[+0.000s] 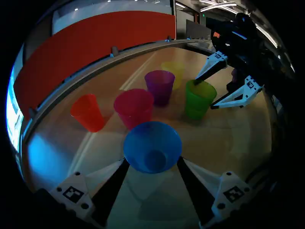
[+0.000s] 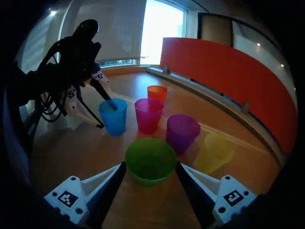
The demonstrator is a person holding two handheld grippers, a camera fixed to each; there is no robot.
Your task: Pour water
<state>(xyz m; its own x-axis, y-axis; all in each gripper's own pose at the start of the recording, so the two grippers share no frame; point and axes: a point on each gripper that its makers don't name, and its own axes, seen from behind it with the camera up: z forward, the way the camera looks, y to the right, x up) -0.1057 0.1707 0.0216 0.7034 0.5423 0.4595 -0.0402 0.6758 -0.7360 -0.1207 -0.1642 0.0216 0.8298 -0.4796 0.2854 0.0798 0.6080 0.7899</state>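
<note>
Left hand-held gripper [image 1: 152,160] tight on blue cup [image 1: 152,145], right hand-held gripper [image 2: 150,165] tight on green cup [image 2: 150,156]; six cups.

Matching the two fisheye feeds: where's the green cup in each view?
Left gripper view: green cup right of centre, between the fingers of the right gripper farther off.
Right gripper view: bottom centre, between that gripper's own fingers.
Shared landmark: the purple cup next to it, with the red partition running behind the row of cups.
</note>
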